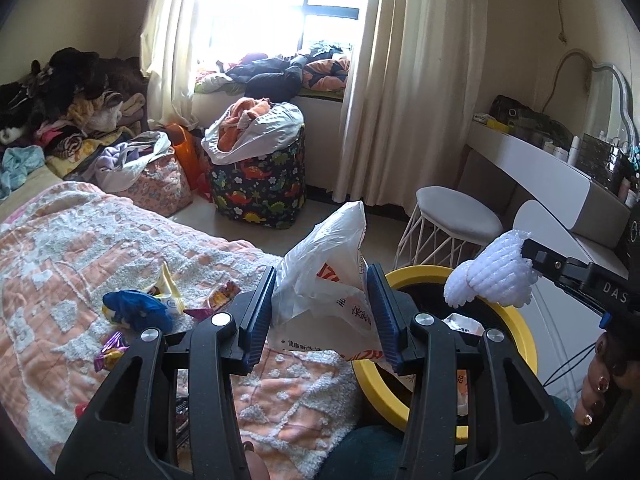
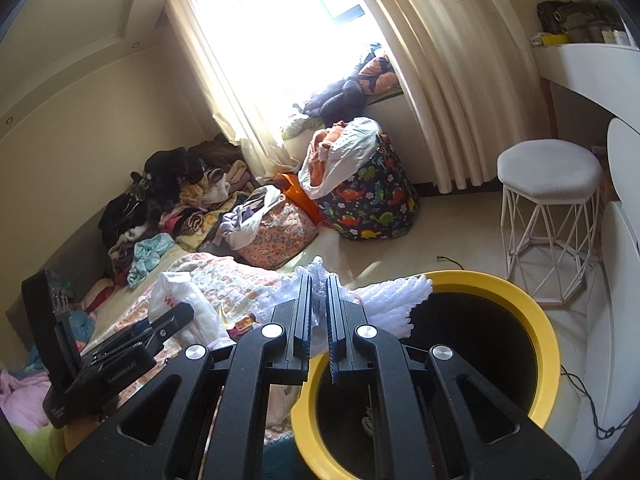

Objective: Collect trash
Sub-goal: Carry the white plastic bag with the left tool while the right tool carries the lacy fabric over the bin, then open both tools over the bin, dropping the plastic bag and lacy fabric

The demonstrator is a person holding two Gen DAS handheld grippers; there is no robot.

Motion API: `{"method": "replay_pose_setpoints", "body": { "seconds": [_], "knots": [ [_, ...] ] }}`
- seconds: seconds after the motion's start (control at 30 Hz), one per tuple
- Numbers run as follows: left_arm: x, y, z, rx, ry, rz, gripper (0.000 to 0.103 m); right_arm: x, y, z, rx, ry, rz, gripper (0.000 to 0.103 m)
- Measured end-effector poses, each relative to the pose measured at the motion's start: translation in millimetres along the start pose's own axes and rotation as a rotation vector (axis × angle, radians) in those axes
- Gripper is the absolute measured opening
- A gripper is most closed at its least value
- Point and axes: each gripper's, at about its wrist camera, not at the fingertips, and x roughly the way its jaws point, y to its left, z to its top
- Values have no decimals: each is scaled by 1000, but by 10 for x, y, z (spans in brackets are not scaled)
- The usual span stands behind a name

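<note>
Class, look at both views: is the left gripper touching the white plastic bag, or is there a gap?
Touching. In the left wrist view, the left gripper has its jaws closed against both sides of the white plastic bag, which crumples between the blue pads.

A dinosaur-print hamper point(image 1: 260, 184) stands near a white stool point(image 1: 456, 216).

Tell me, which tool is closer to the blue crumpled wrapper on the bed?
Left. The left tool, holding a white plastic bag, is just beside the blue crumpled wrapper. The right tool is over the yellow-rimmed bin, farther away.
</note>
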Motion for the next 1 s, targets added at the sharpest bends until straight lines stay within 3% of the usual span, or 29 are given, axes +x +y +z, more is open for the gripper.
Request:
{"method": "replay_pose_setpoints", "body": {
  "seconds": [1.0],
  "knots": [
    [504,-583,-331,156,129,-82,39,211,-664,-136,155,60,-104,7]
  ]
}}
